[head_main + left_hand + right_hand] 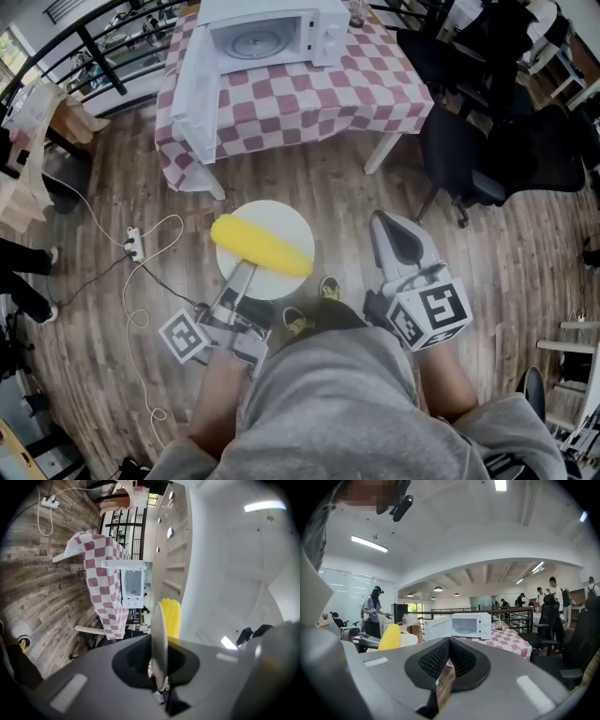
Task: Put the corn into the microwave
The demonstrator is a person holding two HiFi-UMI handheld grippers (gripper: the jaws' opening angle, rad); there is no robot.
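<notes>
Both jaw pairs closed: left gripper (pixel 246 274) clamps rim of plate (pixel 286 217); right gripper (pixel 383 225) shut on nothing. Corn (pixel 261 246) lies loose across plate, well short of open microwave (pixel 272 37) on checked table (pixel 375 94). Best handling: keep plate level, move slowly, enter cavity clear of door.

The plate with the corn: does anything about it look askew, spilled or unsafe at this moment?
Nothing is spilled. One oddity: the corn lies loose across the white plate, both ends reaching its rim, and the left gripper holds the plate by one edge only. It might roll off.
</notes>
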